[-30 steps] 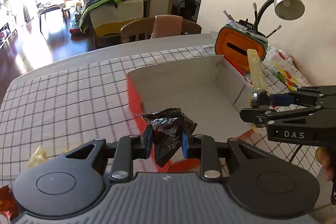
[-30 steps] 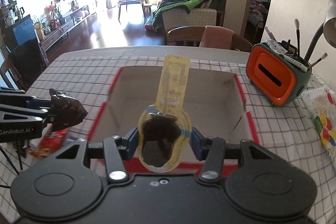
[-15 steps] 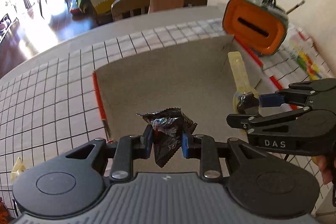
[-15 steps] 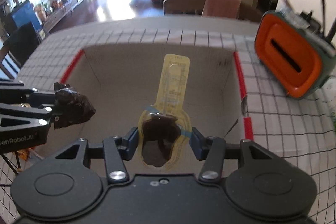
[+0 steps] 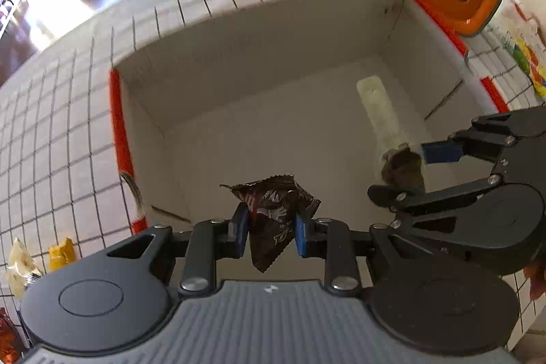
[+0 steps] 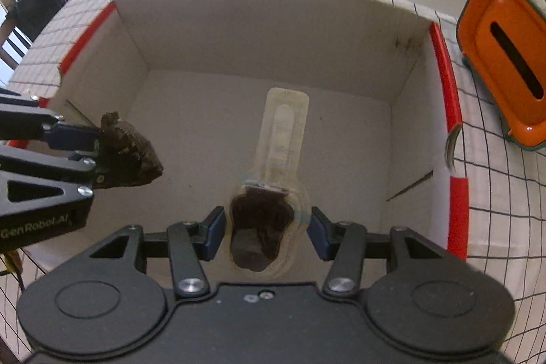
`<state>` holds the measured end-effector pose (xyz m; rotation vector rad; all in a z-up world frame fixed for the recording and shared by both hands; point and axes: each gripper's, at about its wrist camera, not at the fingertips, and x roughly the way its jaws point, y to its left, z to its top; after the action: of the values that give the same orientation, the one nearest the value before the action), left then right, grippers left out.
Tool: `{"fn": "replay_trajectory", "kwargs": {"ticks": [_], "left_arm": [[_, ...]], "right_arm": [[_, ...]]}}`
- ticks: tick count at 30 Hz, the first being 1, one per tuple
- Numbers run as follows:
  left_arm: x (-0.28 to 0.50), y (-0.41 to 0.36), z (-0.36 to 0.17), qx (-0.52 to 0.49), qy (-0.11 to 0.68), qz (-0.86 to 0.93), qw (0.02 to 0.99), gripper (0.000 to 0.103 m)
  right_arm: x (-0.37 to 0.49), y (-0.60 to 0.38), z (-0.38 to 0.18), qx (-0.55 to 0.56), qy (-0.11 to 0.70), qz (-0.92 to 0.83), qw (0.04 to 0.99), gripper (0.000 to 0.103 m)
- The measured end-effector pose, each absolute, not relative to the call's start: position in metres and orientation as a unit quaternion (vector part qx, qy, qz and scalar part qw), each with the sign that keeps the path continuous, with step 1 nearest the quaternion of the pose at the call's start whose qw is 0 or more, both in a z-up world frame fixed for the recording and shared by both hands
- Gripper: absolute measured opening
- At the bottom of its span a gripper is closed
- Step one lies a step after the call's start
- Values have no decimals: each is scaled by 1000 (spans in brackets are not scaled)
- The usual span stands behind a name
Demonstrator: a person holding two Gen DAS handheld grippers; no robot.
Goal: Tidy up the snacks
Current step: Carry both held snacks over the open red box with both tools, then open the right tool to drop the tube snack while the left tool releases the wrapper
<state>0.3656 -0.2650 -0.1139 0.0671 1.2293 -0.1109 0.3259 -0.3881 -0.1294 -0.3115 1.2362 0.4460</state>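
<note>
Loose snacks (image 5: 58, 256) lie on the checked tabletop (image 5: 51, 139) outside the box's left wall, near my own edge. My left hand-held gripper (image 5: 269, 229) is pinched onto a crumpled dark brown wrapper (image 5: 273, 220), its blue pads pressing both sides, and it hangs over the near left part of the open cardboard box (image 5: 119, 125), above the floor and touching nothing. To drop it well, I judge I should lower a little before parting the fingers, so the light foil falls flat and does not flutter toward the red-edged left wall.

My right hand-held gripper (image 6: 268, 232) carries a clear packet with a dark sweet and a long pale stick (image 6: 269, 193). The jaws look only narrowly parted around it; slim gaps show at both pads, so the grip seems loose or just letting go. The packet's tip points at the far wall, over the middle of the box floor. I would lay it lengthwise, clear of the wrapper.

Beyond the box's right wall stands an orange holder (image 6: 505, 57).
</note>
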Motion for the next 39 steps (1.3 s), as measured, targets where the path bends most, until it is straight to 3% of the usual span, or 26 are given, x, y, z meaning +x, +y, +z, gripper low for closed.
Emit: {"fn": "replay_trajectory", "kwargs": {"ticks": [12, 16, 19, 23, 25, 39], "left_arm": [[374, -274, -131, 52, 593, -51, 802, 26], [371, -274, -131, 51, 589, -54, 805, 26], [363, -270, -126, 46, 581, -58, 810, 26], [357, -262, -117, 31, 566, -62, 821, 28], [352, -256, -109, 23, 556, -65, 829, 29], [302, -216, -52, 5, 489, -84, 868, 29]], "right_arm": [[309, -379, -134, -153, 588, 199, 769, 52], [308, -378, -133, -150, 587, 198, 770, 62], [322, -384, -131, -146, 580, 203, 775, 63], [314, -384, -116, -143, 566, 204, 786, 65], [312, -388, -104, -137, 556, 205, 794, 72], [270, -379, -39, -96, 486, 208, 844, 79]]}}
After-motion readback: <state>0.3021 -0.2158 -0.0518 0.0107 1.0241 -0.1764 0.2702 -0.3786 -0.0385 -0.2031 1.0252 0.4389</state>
